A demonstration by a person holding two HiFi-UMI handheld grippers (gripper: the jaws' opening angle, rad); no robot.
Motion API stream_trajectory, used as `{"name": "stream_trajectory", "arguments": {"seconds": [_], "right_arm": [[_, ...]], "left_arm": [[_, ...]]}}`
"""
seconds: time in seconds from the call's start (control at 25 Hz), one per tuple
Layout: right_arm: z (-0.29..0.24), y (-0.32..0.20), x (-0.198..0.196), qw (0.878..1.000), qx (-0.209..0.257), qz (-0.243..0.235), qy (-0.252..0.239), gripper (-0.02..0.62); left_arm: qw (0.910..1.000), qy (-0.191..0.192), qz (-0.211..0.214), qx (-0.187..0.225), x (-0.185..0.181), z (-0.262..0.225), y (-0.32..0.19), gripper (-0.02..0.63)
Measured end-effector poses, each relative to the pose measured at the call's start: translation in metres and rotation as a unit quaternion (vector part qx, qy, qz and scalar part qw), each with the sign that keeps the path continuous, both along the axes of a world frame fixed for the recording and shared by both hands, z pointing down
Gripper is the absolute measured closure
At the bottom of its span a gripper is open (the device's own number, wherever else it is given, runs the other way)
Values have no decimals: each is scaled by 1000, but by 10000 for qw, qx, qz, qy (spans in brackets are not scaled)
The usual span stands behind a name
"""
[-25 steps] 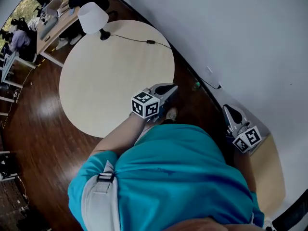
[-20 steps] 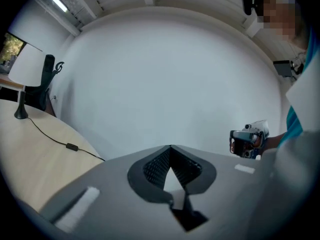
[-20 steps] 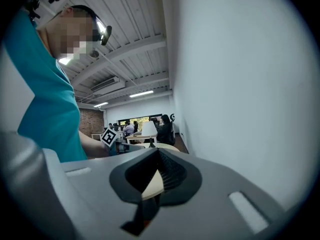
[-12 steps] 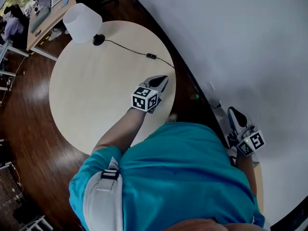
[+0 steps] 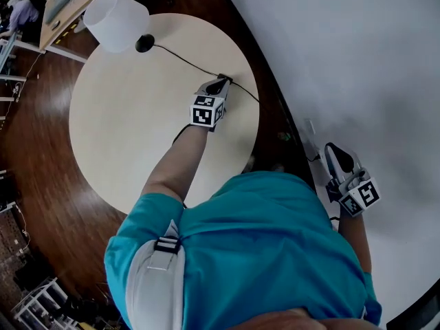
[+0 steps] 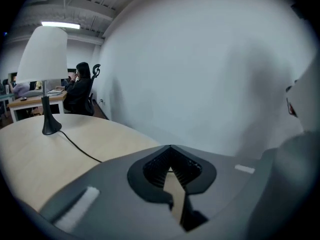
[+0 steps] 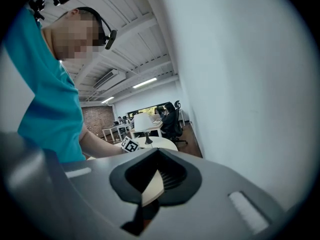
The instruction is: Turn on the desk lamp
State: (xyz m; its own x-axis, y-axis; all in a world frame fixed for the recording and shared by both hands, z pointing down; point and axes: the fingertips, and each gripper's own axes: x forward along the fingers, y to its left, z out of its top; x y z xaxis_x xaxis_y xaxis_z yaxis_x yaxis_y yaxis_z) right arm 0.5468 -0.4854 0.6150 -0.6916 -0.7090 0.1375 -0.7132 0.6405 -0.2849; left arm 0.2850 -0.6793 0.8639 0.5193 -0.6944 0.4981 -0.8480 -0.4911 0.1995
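Both together, empty: L tongs [image 5: 220, 84] farther fwd than before, over lamp cord [image 5: 180, 58]; R tongs [image 5: 335, 153] by wall [image 5: 357, 60].

The left gripper [image 6: 170, 151] holds its jaws together with nothing between them, above the desk [image 6: 30, 159]. The desk lamp [image 6: 45, 64] stands upright; from its base a black cord [image 6: 80, 148] runs toward the jaws.

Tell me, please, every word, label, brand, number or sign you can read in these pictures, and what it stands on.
None: no words, numbers or brand names can be read in any view.
The marker cubes on the left gripper and the right gripper carry only black-and-white square patterns, not letters.
The lamp and its cord show no label.
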Motion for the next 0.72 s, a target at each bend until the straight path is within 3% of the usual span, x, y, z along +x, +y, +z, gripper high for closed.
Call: {"name": "stream_trajectory", "arguments": {"seconds": [0.24,0.44,0.72], "right_arm": [[1,-22,-6,9991,-3,-369,-187,594],[10,-37,11,9990,-49,-402,-193,592],[25,-44,21,9991,-136,-324,-247,593]], "left_arm": [[9961,-350,-579,-571,-17,44,-23,603],[9921,-832,-497,-800,-10,81,-29,603],[9889,-1073,-492,-901,-10,101,-39,603]]}}
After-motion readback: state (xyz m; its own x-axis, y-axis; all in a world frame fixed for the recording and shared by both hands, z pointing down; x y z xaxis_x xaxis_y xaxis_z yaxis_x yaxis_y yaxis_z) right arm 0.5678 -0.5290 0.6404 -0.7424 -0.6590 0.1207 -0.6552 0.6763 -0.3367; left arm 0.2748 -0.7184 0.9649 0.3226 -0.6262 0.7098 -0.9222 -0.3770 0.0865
